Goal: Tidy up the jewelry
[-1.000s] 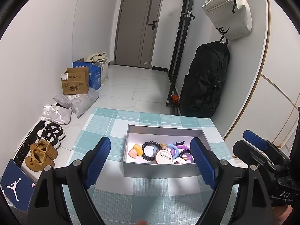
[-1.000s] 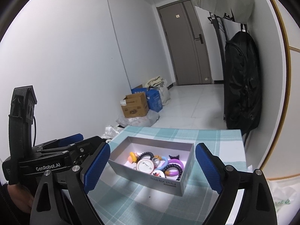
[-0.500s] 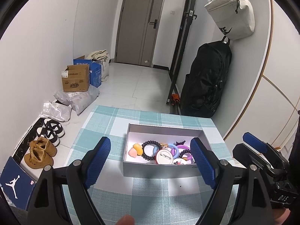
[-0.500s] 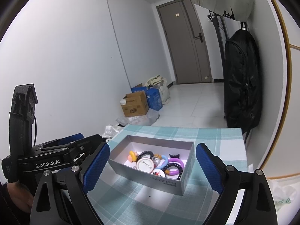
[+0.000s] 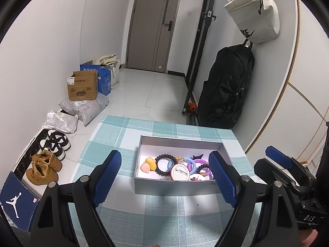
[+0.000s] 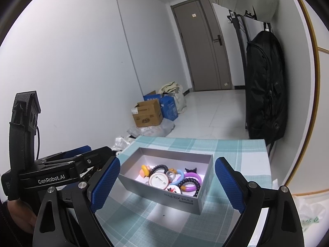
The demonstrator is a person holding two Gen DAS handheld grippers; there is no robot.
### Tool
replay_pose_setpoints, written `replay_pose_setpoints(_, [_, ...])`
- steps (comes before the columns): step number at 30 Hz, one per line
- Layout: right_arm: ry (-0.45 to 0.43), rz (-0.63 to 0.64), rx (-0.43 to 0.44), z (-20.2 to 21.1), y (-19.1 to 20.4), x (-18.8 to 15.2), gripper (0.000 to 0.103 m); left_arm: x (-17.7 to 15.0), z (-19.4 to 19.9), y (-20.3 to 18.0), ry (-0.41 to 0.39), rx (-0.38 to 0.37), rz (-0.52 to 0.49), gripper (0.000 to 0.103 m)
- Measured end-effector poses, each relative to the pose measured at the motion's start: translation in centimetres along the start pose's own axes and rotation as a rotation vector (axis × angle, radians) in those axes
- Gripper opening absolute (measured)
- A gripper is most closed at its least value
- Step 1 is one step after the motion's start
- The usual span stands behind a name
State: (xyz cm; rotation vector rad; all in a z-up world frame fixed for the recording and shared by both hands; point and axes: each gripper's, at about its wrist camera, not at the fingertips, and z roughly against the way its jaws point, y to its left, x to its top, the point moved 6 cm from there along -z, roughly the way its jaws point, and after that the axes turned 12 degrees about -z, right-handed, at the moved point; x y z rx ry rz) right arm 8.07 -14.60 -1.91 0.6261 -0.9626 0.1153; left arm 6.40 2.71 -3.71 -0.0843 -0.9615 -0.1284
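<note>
A grey open box stands on the teal checked tablecloth. It holds jewelry: a dark bead bracelet, a white round badge, a purple ring, a light blue ring and an orange-pink piece. My left gripper is open and empty, above the near side of the box. My right gripper is open and empty, framing the box. Each gripper shows in the other's view: the right one, the left one.
The table ends near a wall at the right. A black backpack and a white bag hang there. Cardboard boxes, plastic bags and shoes lie on the floor at the left.
Both grippers have drifted slightly; the box sits a little lower and nearer in the views. Both stay open and empty.
</note>
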Motion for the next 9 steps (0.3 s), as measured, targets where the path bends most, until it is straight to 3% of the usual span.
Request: replay_pose_setpoints(9, [0.001,-0.001,-0.001,-0.1,-0.03,-0.12,0.094,-0.03,-0.08,0.01,-0.008,-0.031,0.005,0.084])
